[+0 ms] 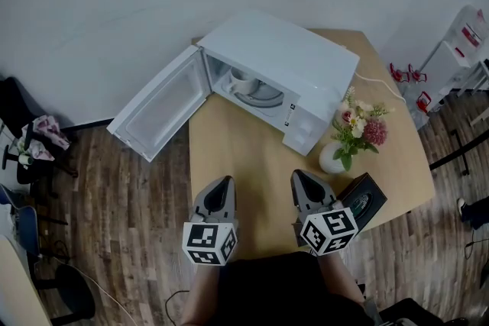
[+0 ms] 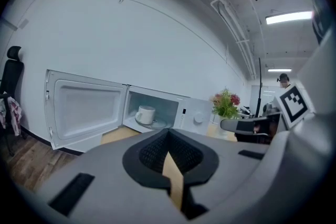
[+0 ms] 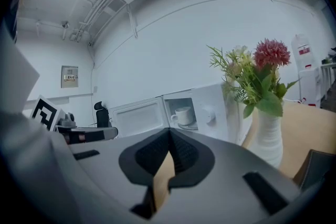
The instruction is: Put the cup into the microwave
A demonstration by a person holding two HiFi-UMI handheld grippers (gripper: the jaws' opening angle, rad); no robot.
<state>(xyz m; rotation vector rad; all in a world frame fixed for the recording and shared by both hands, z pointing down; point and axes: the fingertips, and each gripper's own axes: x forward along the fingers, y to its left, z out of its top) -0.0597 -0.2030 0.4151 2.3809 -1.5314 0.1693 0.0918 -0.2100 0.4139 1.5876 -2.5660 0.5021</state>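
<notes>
A white cup (image 1: 241, 80) stands on the glass turntable inside the white microwave (image 1: 294, 61), whose door (image 1: 160, 104) hangs wide open to the left. In the left gripper view the cup (image 2: 145, 114) shows in the cavity, and in the right gripper view the cup (image 3: 183, 115) does too. Both grippers hover over the near edge of the wooden table (image 1: 244, 153), well short of the microwave and pointing toward it. My left gripper (image 1: 223, 181) is shut with nothing in it. My right gripper (image 1: 299, 175) is shut and empty as well.
A white vase of flowers (image 1: 336, 155) stands right of centre, just ahead of the right gripper. A black device (image 1: 367, 201) lies at the table's near right corner. A water dispenser (image 1: 458, 42) stands far right, and a chair (image 1: 23, 137) at the left on the wood floor.
</notes>
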